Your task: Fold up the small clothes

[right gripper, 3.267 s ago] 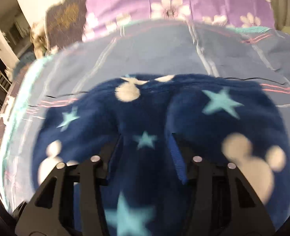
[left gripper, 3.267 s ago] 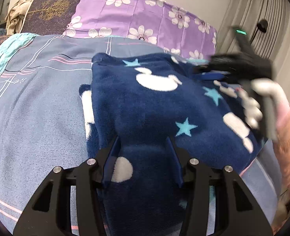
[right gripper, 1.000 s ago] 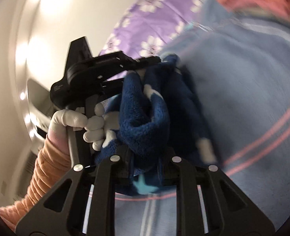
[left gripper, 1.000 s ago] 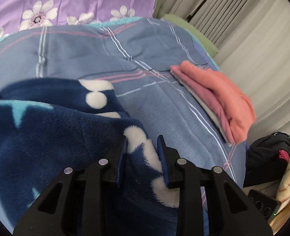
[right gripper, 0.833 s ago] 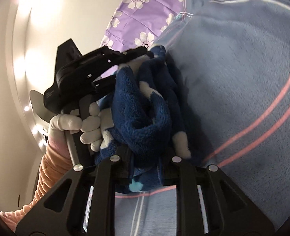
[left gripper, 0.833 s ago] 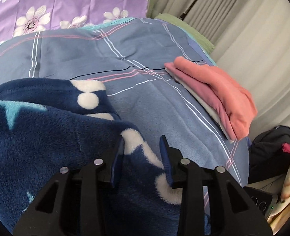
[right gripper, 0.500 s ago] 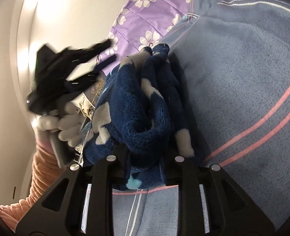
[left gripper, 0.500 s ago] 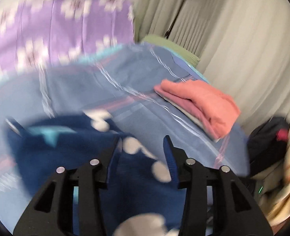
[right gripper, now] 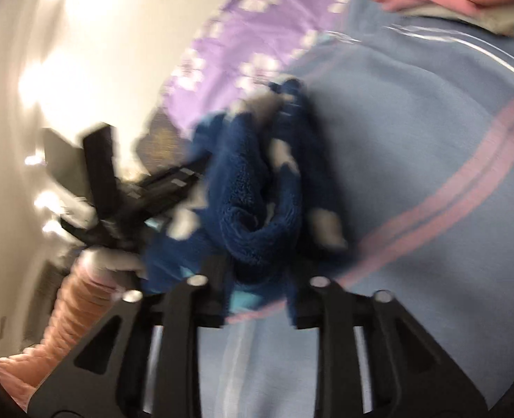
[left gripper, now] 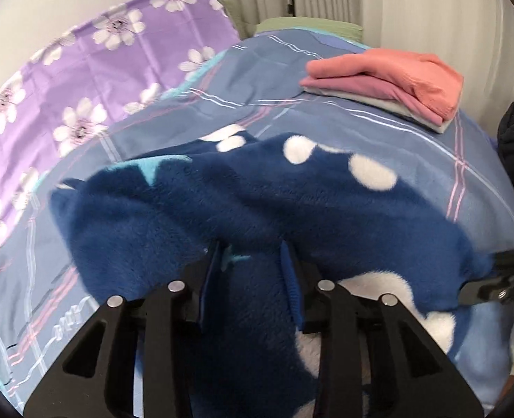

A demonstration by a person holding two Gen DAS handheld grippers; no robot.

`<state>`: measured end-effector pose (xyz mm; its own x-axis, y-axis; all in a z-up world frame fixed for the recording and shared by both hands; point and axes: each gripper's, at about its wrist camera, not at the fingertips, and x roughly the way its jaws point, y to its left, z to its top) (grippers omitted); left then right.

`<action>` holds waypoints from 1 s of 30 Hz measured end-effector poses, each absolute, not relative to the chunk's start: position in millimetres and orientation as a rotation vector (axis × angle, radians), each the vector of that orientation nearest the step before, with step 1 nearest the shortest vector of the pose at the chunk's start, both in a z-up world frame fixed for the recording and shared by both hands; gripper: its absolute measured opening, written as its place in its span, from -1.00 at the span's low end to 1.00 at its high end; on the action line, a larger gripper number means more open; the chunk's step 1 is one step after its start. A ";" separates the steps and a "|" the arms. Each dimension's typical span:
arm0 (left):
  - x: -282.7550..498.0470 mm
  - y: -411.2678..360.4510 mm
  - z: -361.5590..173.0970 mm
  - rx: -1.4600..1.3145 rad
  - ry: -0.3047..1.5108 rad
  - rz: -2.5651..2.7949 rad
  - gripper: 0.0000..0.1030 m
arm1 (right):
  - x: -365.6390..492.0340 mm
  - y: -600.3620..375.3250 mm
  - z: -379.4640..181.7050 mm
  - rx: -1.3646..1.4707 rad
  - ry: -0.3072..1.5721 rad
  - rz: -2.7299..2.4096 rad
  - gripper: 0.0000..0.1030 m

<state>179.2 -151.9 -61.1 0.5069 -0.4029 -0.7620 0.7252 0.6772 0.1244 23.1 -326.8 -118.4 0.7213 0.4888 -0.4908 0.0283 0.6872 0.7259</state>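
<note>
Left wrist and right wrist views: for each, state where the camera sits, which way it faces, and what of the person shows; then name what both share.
Left wrist: on the left gripper, facing across the bed toward a folded pink stack; right gripper at the right edge.
Right wrist: on the right gripper, facing sideways toward the left gripper and gloved hand.
Shared: navy fleece garment, held between both sets of jaws.

Navy fleece garment [left gripper: 291,209] (white blobs, cyan stars), blue plaid bedspread [left gripper: 326,111], purple floral pillow [left gripper: 83,69].
</note>
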 end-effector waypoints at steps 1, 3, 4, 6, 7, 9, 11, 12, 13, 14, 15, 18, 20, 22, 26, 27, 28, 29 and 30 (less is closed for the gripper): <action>181.5 -156.3 -63.3 0.468 0.786 -0.725 -0.40 | 18.2 -331.5 -119.0 0.794 0.732 0.273 -0.39; 183.6 -160.2 -66.2 0.498 0.799 -0.735 -0.42 | 8.3 -337.9 -107.4 0.757 0.700 0.235 -0.36; 184.1 -161.8 -66.9 0.517 0.804 -0.737 -0.42 | 4.7 -338.8 -98.0 0.721 0.678 0.215 -0.36; 179.6 -163.5 -68.4 0.541 0.802 -0.736 -0.42 | 1.7 -337.0 -71.0 0.627 0.607 0.184 -0.36; 179.4 -164.3 -68.4 0.540 0.803 -0.733 -0.42 | 2.5 -335.1 -62.8 0.609 0.581 0.195 -0.36; 177.6 -166.6 -69.2 0.544 0.798 -0.721 -0.42 | 8.2 -326.0 -43.4 0.578 0.529 0.260 -0.36; 177.0 -168.1 -69.6 0.542 0.793 -0.713 -0.42 | 21.1 -308.9 -35.0 0.537 0.511 0.340 -0.36; 177.3 -167.8 -69.4 0.536 0.792 -0.712 -0.42 | 31.3 -298.6 -37.8 0.498 0.529 0.351 -0.37; 178.1 -168.2 -68.9 0.521 0.791 -0.712 -0.42 | 44.3 -291.0 -48.1 0.459 0.575 0.301 -0.39; 178.2 -164.9 -68.1 0.502 0.789 -0.713 -0.42 | 54.2 -289.5 -61.7 0.442 0.635 0.236 -0.42; 178.7 -162.5 -67.3 0.486 0.785 -0.713 -0.42 | 63.6 -291.0 -78.4 0.443 0.697 0.187 -0.56; 177.7 -150.4 -59.3 0.396 0.754 -0.700 -0.39 | 67.8 -304.2 -110.9 0.534 0.669 0.240 -0.56; 161.4 -137.0 -41.2 0.340 0.691 -0.682 -0.37 | 65.2 -298.5 -105.0 0.486 0.683 0.212 -0.56; 135.8 -120.6 -20.8 0.312 0.593 -0.675 -0.33 | 63.3 -286.0 -102.3 0.383 0.687 0.180 -0.56; 68.8 -88.2 -0.8 0.324 0.453 -0.634 0.15 | 66.4 -285.9 -108.4 0.409 0.691 0.186 -0.55; 54.5 -82.2 -2.6 0.326 0.447 -0.632 0.19 | 66.0 -289.6 -107.2 0.428 0.689 0.192 -0.55; 35.8 -76.1 -9.1 0.334 0.457 -0.628 0.24 | 68.6 -292.8 -109.2 0.438 0.687 0.196 -0.55; 28.2 -73.8 -13.6 0.346 0.464 -0.620 0.25 | 68.3 -293.4 -108.8 0.444 0.684 0.199 -0.55; 18.5 -71.5 -20.8 0.364 0.471 -0.604 0.26 | 67.7 -293.2 -109.0 0.444 0.683 0.200 -0.55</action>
<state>18.5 -71.5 -20.8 0.7238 -0.4539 -0.5196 0.6151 0.7658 0.1878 67.7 -293.2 -109.0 0.7613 0.3201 -0.5639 -0.0343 0.8883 0.4579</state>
